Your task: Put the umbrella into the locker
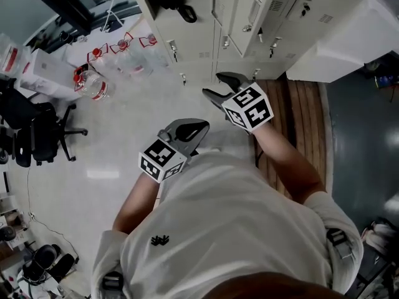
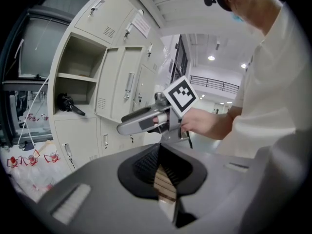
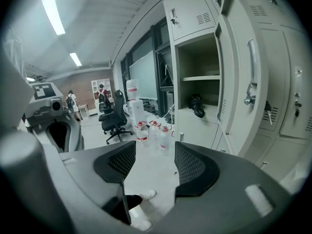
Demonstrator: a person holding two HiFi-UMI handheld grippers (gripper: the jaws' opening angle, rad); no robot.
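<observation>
A black folded umbrella [image 1: 178,9] lies on a shelf inside the open locker [image 1: 163,37] at the top of the head view. The left gripper view shows the umbrella [image 2: 68,104] in that compartment, and in the right gripper view the umbrella [image 3: 197,105] sits on the lower shelf. My right gripper [image 1: 212,83] is held out toward the lockers, open and empty, well short of the umbrella. My left gripper [image 1: 201,127] hangs lower and nearer my body. It is shut with nothing between its pads [image 2: 164,178].
Closed locker doors [image 1: 262,17] stand right of the open one. Several water bottles [image 1: 100,73] stand on the floor at the left, beside a black office chair [image 1: 37,132]. A wooden bench [image 1: 305,114] lies at the right.
</observation>
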